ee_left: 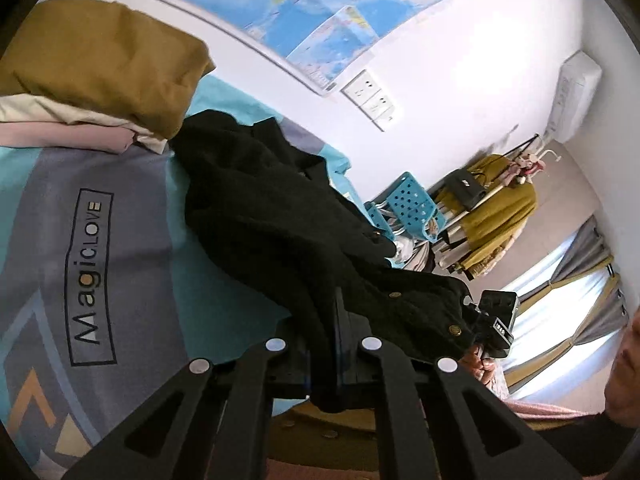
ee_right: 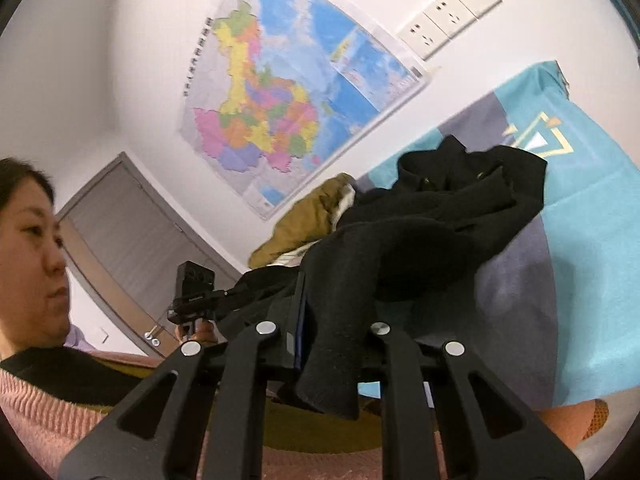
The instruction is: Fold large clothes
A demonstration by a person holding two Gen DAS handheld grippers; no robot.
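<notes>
A large black knitted cardigan (ee_left: 272,216) with brass buttons lies bunched on the bed and stretches toward me. My left gripper (ee_left: 332,344) is shut on an edge of it, with black cloth hanging between the jaws. My right gripper (ee_right: 336,336) is shut on another part of the cardigan (ee_right: 432,232), cloth draping over its fingers. The right gripper shows in the left wrist view (ee_left: 494,326) at the garment's buttoned edge; the left gripper shows in the right wrist view (ee_right: 196,300).
The bed has a teal and grey printed cover (ee_left: 92,248). A stack of folded clothes, mustard on top (ee_left: 100,68), lies at the far end. A clothes rack (ee_left: 496,208) and blue crate (ee_left: 412,200) stand by the wall. The person (ee_right: 36,240) sits close.
</notes>
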